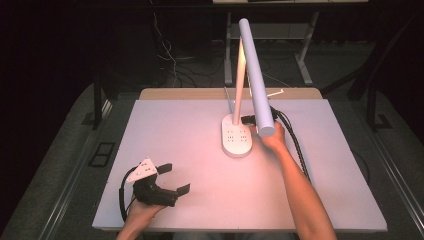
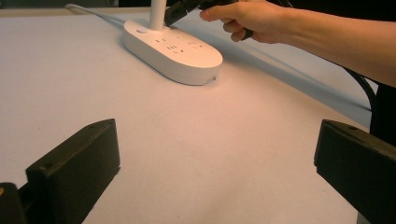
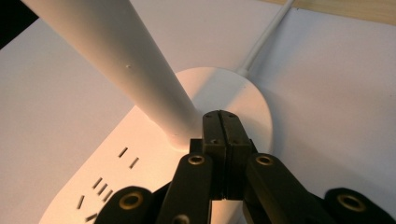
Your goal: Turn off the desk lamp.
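Right gripper (image 3: 221,122), jaws clenched empty, touched the white plastic desk lamp with oval socket base (image 1: 236,137) near the table's far edge; left gripper (image 1: 170,177) lay released; lamp probably rigid, top-heavy, best gripped at its stem.

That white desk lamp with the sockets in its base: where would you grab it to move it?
Grip the upright stem low, just above the oval base, coming in level from the side with the tool open. The stem is slim and round; the base is too broad and flat, and holding low steadies the long head.
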Motion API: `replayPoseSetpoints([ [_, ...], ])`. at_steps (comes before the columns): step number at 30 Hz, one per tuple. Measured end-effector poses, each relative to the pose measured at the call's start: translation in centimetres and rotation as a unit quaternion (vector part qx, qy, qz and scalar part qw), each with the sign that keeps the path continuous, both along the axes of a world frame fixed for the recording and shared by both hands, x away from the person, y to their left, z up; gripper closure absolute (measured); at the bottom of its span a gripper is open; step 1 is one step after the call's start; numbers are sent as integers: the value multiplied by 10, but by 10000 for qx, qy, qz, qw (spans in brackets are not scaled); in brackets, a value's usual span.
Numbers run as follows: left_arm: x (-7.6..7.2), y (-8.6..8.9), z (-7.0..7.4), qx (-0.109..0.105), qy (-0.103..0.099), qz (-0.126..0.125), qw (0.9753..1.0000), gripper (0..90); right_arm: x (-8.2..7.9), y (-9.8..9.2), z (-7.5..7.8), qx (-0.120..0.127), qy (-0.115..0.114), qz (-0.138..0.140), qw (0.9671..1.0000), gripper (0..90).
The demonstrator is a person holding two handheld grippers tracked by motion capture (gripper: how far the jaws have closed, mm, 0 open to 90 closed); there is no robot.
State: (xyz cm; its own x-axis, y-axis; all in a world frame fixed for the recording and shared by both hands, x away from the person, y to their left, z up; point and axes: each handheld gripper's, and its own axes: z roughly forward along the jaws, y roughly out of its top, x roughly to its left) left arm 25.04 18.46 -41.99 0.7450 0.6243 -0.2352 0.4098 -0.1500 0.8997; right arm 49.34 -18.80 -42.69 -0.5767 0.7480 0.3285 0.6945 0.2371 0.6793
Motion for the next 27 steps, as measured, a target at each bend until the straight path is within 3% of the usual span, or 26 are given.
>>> replayPoseSetpoints([
  [4,0,0,0,12,4,-11,10000,0,1,-2,-1,104,50,-18,9999,900],
  [11,0,-1,0,25,2,-19,10000,0,-2,3,-2,-56,-63,6,10000,900],
  [27,0,-1,0,23,7,-28,10000,0,-1,-1,0,-43,-15,-22,10000,900],
])
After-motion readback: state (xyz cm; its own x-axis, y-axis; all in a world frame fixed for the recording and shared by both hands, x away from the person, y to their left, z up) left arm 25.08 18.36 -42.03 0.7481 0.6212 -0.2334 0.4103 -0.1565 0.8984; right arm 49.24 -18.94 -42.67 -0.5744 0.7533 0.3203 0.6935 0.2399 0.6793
